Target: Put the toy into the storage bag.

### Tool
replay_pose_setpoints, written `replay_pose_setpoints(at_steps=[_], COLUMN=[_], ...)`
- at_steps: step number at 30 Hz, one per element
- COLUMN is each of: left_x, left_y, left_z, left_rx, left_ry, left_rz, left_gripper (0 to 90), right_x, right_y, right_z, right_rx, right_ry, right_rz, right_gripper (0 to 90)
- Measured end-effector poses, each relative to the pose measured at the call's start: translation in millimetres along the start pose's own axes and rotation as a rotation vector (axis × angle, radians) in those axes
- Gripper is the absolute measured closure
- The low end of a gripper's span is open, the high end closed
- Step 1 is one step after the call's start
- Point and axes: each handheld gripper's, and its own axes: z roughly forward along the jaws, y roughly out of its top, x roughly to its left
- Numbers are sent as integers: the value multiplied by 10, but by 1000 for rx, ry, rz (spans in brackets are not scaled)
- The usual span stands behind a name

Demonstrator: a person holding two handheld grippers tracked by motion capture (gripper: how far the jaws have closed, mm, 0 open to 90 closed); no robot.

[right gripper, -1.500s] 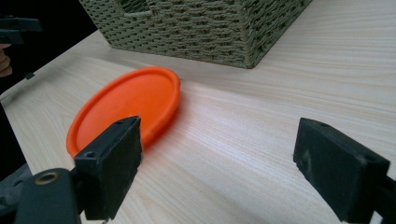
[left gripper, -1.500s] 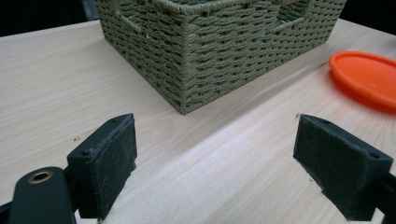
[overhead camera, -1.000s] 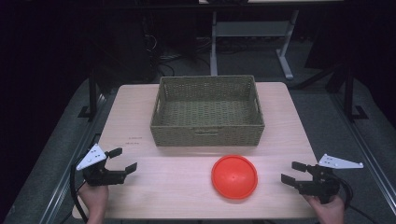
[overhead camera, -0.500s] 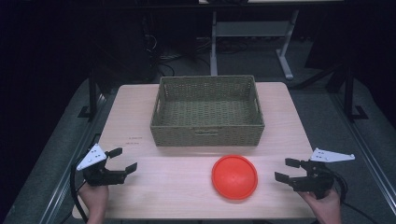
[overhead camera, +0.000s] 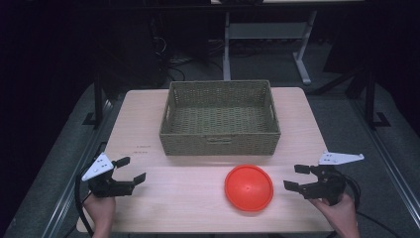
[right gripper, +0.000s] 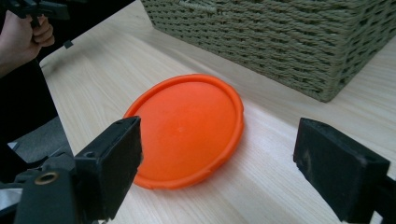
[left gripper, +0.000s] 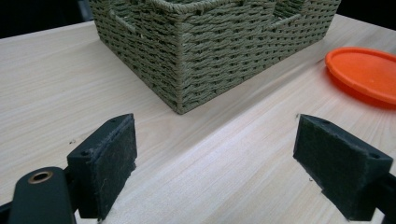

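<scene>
Two hand-held grippers flanking a round orange plastic disc (overhead camera: 248, 187) on a pale wooden table (overhead camera: 148, 129).

The disc lies dome-up near the table's near edge, right of centre, just in front of a rectangular woven olive-green wicker basket (overhead camera: 220, 118) that stands at the table's middle toward the far edge. The right gripper (overhead camera: 300, 178), near the near right corner, points at the disc with jaws spread wide and empty; the left gripper (overhead camera: 130, 169), near the near left corner, is likewise wide open and holds nothing. The disc appears light, stiff and smooth, hence probably slippery; its thin rim, lying flat to the wood, is the likely place to take hold, from the side facing the right gripper. Bare table lies between the grippers; the basket's front wall limits room beyond the disc.
</scene>
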Motion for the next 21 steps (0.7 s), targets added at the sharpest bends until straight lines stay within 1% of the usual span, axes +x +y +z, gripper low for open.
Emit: replay_pose_setpoints(at_steps=[1,7,8,12,13,21], left_x=[-1,-5,-5,0,-1,-3], left_y=[1,2,2,-1,-1,0], left_z=[1,4,2,2,2,-2], left_rx=[2,2,1,-2,-1,-1], left_ry=[-1,-2,-2,-1,-1,-1], left_rz=[1,5,5,-3,-2,1], left_gripper=[126,126,126,126,127,127], right_x=[8,36,40,47,51,48], right_y=[24,93,105,131,157,256], right_z=[29,104,122,161,190,304], right_rx=[8,35,46,56,65,109], right_ry=[5,18,19,26,32,45], right_rz=[-11,-25,-22,-23,-30,-34], right_gripper=[147,147,147,147,147,147])
